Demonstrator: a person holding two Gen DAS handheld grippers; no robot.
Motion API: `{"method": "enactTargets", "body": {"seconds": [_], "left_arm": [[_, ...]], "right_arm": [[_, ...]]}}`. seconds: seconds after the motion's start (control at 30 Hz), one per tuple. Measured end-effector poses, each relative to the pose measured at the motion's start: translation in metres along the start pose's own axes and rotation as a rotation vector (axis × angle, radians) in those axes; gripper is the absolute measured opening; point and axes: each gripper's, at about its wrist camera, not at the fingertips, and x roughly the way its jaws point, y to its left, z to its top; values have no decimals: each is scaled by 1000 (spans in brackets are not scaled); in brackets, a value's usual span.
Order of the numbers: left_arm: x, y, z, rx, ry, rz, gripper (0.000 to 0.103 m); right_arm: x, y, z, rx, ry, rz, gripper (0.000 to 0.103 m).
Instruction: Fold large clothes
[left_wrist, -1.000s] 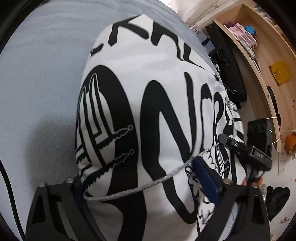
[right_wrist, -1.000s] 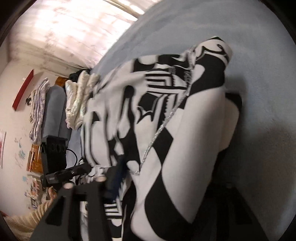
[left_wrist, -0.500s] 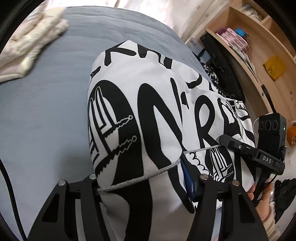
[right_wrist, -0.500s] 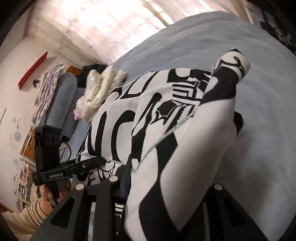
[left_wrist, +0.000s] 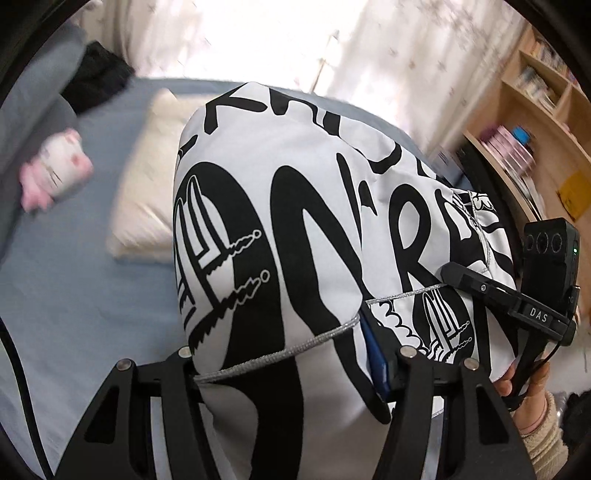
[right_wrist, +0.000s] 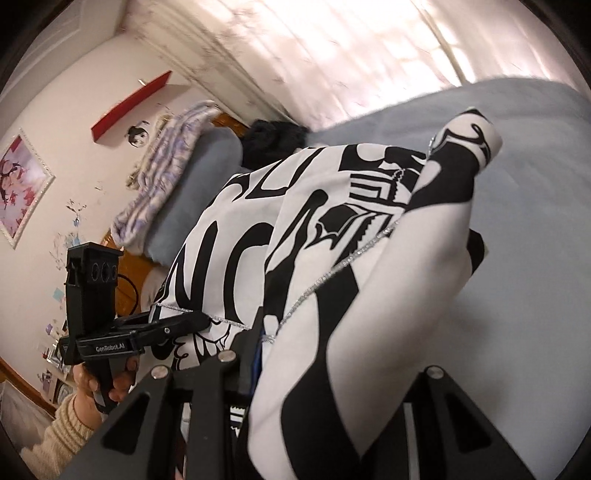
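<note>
garment (left_wrist: 303, 236) hides bed (left_wrist: 92, 295), blurred shelves (left_wrist: 535, 122)

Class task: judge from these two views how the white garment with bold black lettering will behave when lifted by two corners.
The white garment with bold black lettering is probably floppy: it drapes in soft folds between the left tool and right tool. It likely sags mid-span and seems fairly light, billowing rather than hanging taut.
</note>
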Motion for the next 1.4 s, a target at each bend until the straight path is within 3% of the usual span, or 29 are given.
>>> {"method": "enactTargets", "body": {"seconds": [0.23, 0.4, 0.47, 0.57, 0.63, 0.73, 0.8, 0.93, 1.03, 1.1, 1.2, 1.23, 1.3, 1.4], "left_arm": [[11, 89, 155, 67, -53, 109, 59], [80, 122, 234, 68, -50, 118, 59], [110, 141, 239, 54, -26, 104, 59], [172, 169, 226, 28, 69, 134, 63], [198, 188, 219, -20, 95, 145, 77], [208, 208, 210, -86, 68, 69, 81], [209, 215, 207, -93, 54, 74, 84], [199, 218, 195, -104, 10, 72, 88], [185, 218, 181, -96, -38, 97, 88], [174, 211, 178, -79, -73, 130, 88], [139, 203, 172, -85, -204, 247, 88], [129, 203, 169, -108, -238, 255, 88], [107, 203, 164, -155, -301, 239, 86], [86, 190, 155, -132, -370, 280, 80]], "right_arm": [[115, 29, 123, -5, -93, 21, 29], [183, -4, 177, 102, -165, 55, 29], [204, -33, 178, 153, -178, 63, 29], [250, -87, 160, 290, -111, 55, 30], [276, -122, 141, 357, -47, 32, 42], [286, -135, 129, 361, -53, 68, 51], [286, -122, 132, 292, -46, 18, 56], [288, -96, 139, 182, -22, -72, 60], [291, -80, 147, 155, 16, -87, 62], [287, -75, 151, 156, 30, -102, 62], [279, -61, 156, 131, 41, -149, 62], [275, -58, 154, 115, 42, -170, 62], [254, -55, 148, 71, 17, -249, 62], [220, -45, 145, 15, -89, -327, 62]]}}
